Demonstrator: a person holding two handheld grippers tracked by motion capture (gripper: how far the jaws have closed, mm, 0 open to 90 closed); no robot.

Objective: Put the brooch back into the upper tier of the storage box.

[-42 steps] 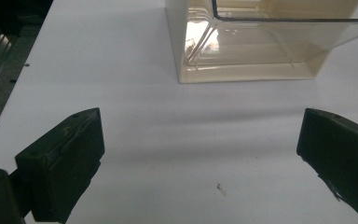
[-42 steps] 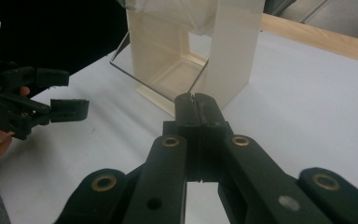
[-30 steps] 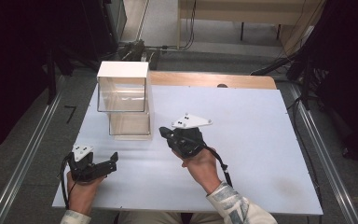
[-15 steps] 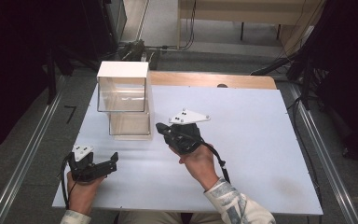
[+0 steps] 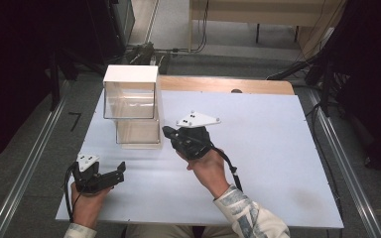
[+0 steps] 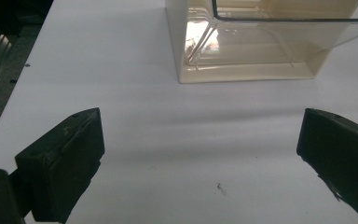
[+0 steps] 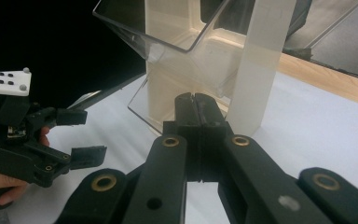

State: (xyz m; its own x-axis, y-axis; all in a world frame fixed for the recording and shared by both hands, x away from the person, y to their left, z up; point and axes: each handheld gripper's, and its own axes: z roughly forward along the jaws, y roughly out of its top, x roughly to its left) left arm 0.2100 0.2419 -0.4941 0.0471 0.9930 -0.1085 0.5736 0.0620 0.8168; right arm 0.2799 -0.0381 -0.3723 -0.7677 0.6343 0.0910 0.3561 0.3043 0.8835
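Note:
A small white cabinet [image 5: 130,79] with two clear plastic bins stacked in it stands at the back left of the white tabletop [image 5: 278,163]. My right gripper [image 5: 167,132] is shut with nothing between its jaws. Its tip points at the right side of the lower bin [image 5: 138,132], close to it but apart. In the right gripper view the shut jaws [image 7: 196,100] aim at the cabinet's base [image 7: 177,105]. My left gripper [image 5: 120,171] rests near the front left edge, open and empty. Its wide jaws [image 6: 200,154] face the lower bin [image 6: 247,60].
A wooden strip [image 5: 218,84] runs along the table's far edge. Metal rails [image 5: 25,168] flank the table on both sides, with cables on the floor behind. The left gripper [image 7: 81,135] also sits at the left of the right gripper view.
My right gripper has crept a little left and away from me, toward the cabinet. The left gripper has stayed put.

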